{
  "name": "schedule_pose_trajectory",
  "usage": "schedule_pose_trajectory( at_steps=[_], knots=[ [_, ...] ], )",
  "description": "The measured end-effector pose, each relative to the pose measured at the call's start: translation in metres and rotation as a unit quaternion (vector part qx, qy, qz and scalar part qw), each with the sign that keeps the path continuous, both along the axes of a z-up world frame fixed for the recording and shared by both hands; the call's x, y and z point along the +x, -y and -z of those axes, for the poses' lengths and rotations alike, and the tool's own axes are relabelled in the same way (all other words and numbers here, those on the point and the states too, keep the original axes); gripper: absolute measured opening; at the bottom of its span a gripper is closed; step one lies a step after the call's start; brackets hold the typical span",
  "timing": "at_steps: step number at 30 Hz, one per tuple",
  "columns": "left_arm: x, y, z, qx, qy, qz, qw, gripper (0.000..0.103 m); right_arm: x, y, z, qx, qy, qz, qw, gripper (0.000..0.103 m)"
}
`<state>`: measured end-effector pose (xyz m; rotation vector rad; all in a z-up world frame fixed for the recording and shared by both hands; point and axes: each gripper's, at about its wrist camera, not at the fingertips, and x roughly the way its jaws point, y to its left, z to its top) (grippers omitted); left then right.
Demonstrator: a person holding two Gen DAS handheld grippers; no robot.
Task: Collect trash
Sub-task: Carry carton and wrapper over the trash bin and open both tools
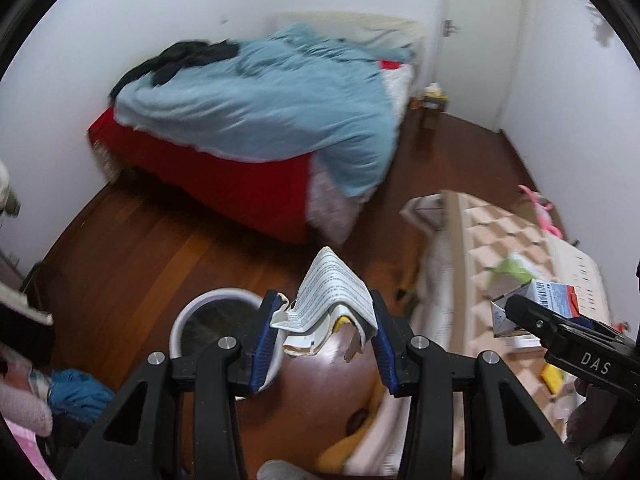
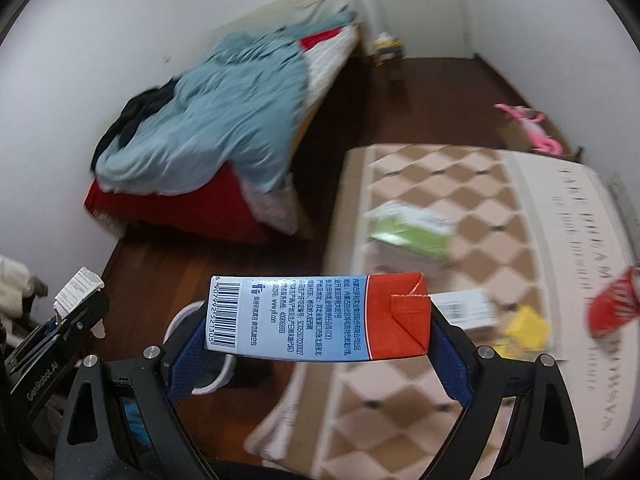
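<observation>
Carton [image 2: 320, 316], blue and red with a barcode, lies crosswise between the right gripper [image 2: 316, 344] fingers, clamped at both ends above the rug's near edge. Crumpled printed paper [image 1: 334, 300] is pinched in the closed left gripper [image 1: 324, 336], held just right of a white bin [image 1: 216, 320] on the wooden floor [image 1: 140, 240]. On the checkered rug [image 2: 460, 184] to the right lie a green box [image 2: 412, 228], a yellow scrap [image 2: 524, 328] and, blurred, what looks like a red can [image 2: 612, 304]. Far left stands a bed [image 1: 260, 108].
</observation>
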<state>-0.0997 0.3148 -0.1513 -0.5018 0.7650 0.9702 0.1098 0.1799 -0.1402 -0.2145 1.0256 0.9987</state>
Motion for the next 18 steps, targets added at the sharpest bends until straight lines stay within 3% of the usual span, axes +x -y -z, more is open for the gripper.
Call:
schedule_pose_trajectory(
  at_steps=[5,11,16,18],
  knots=[
    [-0.047,-0.039,0.036,-0.034,-0.007,-0.05,0.9981,0.039,-0.046,-0.068,0.034,-0.027,-0.011,-0.052,0.998,0.096],
    [-0.095,-0.086,0.092,-0.091,-0.012,-0.11,0.9896,0.039,-0.102,-0.146,0.092,-0.075,-0.022,-0.111,0.991,0.096],
    [-0.127,-0.117,0.147,-0.166,-0.002,-0.145,0.9754,0.039,-0.138,-0.192,0.143,-0.106,-0.036,-0.15,0.982,0.096],
    [-0.141,-0.127,0.171,-0.204,0.016,-0.162,0.9655,0.039,-0.151,-0.208,0.165,-0.12,-0.047,-0.164,0.978,0.096]
  ],
)
